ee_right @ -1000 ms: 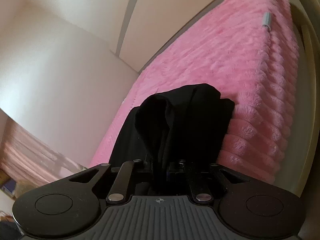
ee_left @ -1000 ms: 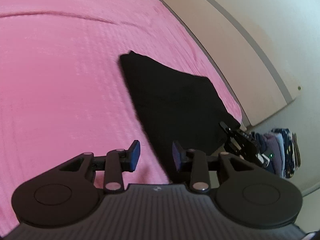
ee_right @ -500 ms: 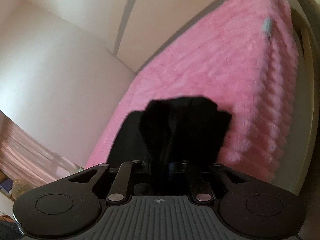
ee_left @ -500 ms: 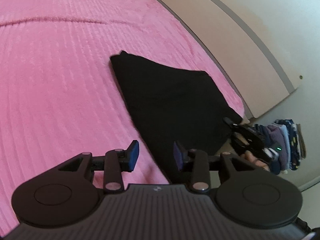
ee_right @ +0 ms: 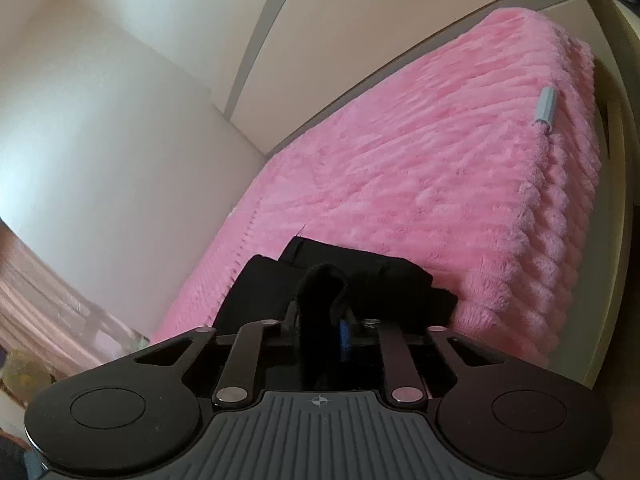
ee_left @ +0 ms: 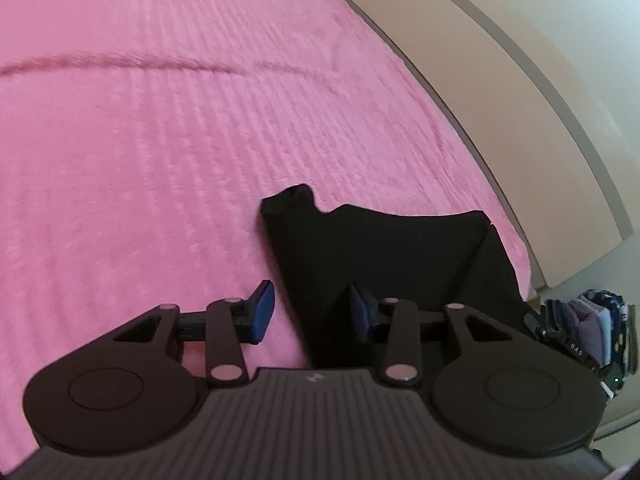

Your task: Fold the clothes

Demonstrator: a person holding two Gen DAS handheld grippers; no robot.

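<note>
A black garment [ee_left: 392, 256] lies folded on the pink bed cover [ee_left: 160, 128], near the bed's right edge. My left gripper [ee_left: 310, 316] is open just above the garment's near left edge, its blue pads [ee_left: 262, 312] apart with the hem between them. In the right wrist view the same black garment [ee_right: 400, 284] sits at the bed's near corner, and my right gripper [ee_right: 326, 332] is shut on a bunched fold of it that rises between the fingers.
A beige bed frame and wall panel [ee_left: 500, 120] run along the right side. A stack of folded clothes [ee_left: 588, 328] stands beyond the bed's edge at the right. A small grey tag [ee_right: 546, 106] hangs on the pink cover [ee_right: 440, 168].
My left gripper has come down and forward to the garment's near edge. My right gripper has carried its held fold lower onto the bed, and the cloth now lies flatter.
</note>
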